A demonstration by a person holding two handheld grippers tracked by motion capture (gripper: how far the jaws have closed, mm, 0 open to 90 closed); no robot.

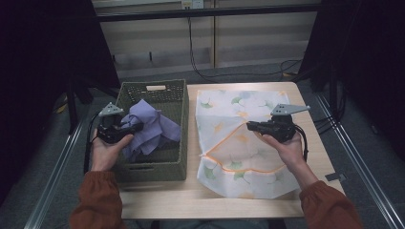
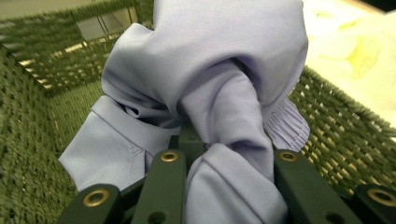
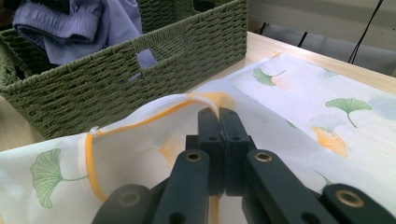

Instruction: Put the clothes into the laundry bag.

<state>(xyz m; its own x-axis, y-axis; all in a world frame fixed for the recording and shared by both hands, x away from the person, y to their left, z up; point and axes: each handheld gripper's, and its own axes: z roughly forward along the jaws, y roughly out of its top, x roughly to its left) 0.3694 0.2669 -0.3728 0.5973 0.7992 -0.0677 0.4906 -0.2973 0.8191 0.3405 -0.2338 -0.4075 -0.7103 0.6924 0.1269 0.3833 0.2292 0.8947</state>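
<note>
I see my left gripper (image 1: 125,132) at the left of the high view, its jaws clamped on a bunched fold of lilac cloth (image 1: 150,128); the left gripper view shows the smooth, soft fabric (image 2: 219,70) twisted into a knot-like lump between the two black jaws, with a ribbed, gathered hem at the right. The cloth hangs over and inside the green woven basket (image 1: 177,164), a rectangular box with coarse plaited walls and a slot handle in its near wall, standing at the left edge of the pale wooden worktop (image 1: 167,202). My right gripper (image 1: 253,127), at centre right of the high view, has its jaws closed flat on the orange-trimmed edge of a white mesh bag (image 1: 267,176) printed with green and yellow ginkgo leaves; the right gripper view shows that thin edge (image 3: 205,99) lifted in a small arch at the jaw tips. The bag lies flat just beside the basket, across most of the right half of the worktop. Bare wood remains along the bottom edge and the far right margin
</note>
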